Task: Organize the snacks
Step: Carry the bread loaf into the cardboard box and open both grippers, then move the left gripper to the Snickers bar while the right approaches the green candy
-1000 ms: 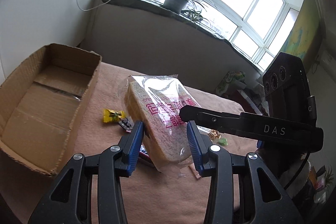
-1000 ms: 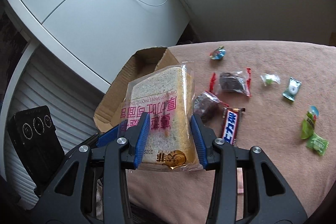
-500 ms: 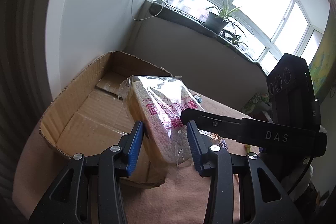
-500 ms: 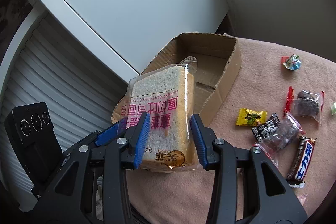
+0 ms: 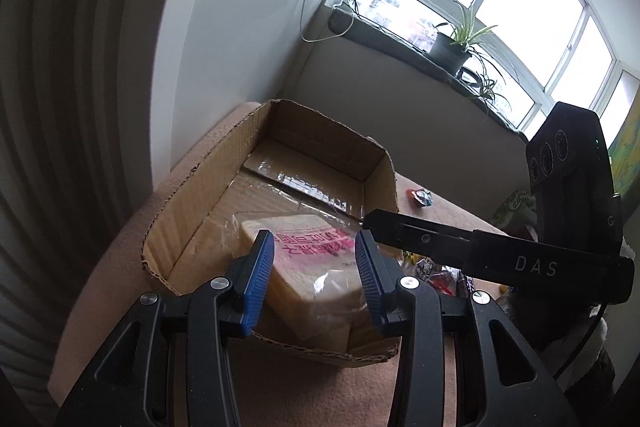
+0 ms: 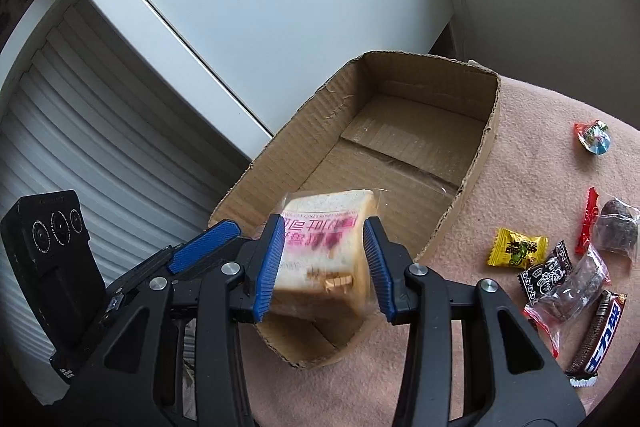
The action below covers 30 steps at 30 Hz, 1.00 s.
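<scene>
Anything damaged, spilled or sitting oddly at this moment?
Nothing spilled. The bagged bread is tilted over the near end of the cardboard box, with both the left gripper and the right gripper around it. The box's rim is ragged where its flaps were torn off. Loose snacks lie scattered beside it.

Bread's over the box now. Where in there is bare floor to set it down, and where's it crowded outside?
The cardboard box holds nothing yet: its whole floor is bare, from the far wall to the near torn edge under the bagged bread. It is crowded right of the box, where the yellow candy, dark wrapped snacks and chocolate bar cluster on the pink cloth.
</scene>
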Each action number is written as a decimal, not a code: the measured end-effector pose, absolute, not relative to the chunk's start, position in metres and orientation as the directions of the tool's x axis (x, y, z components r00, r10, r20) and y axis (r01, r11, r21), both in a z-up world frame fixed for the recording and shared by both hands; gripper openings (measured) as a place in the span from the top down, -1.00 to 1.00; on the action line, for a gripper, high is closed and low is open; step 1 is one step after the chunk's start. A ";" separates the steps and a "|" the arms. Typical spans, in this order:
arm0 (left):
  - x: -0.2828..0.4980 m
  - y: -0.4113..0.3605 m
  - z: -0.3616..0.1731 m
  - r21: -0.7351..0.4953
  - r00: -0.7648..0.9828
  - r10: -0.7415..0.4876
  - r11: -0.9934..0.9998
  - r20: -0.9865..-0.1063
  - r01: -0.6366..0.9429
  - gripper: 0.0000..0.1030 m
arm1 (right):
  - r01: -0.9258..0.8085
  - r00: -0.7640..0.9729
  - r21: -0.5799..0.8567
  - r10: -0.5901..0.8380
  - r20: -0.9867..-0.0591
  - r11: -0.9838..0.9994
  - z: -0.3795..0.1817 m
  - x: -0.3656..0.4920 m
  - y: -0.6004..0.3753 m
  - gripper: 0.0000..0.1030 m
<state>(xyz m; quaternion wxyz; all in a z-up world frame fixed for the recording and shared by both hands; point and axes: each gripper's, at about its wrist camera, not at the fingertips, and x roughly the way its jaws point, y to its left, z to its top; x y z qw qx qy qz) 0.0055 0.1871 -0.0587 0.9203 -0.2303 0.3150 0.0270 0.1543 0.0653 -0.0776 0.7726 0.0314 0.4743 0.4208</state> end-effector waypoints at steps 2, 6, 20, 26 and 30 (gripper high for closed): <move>0.003 0.186 -0.057 -0.402 0.802 -0.090 0.894 -0.591 -0.196 0.22 | -0.619 0.205 0.448 0.683 -0.701 0.645 -0.074 0.154 0.059 0.17; 0.001 0.181 -0.053 -0.399 0.805 -0.089 0.896 -0.586 -0.192 0.22 | -0.622 0.229 0.435 0.682 -0.695 0.652 -0.064 0.150 0.044 0.17; -0.006 0.145 -0.043 -0.395 0.804 -0.124 0.907 -0.582 -0.146 0.15 | -0.562 0.425 0.337 0.614 -0.665 0.755 -0.026 0.132 -0.058 -0.39; -0.003 0.119 -0.047 -0.400 0.790 -0.165 0.910 -0.590 -0.108 0.01 | -0.470 0.521 0.291 0.528 -0.671 0.833 -0.027 0.122 -0.121 -0.44; 0.002 0.098 -0.053 -0.403 0.771 -0.202 0.912 -0.604 -0.077 -0.04 | -0.383 0.559 0.293 0.473 -0.681 0.876 -0.037 0.119 -0.168 -0.44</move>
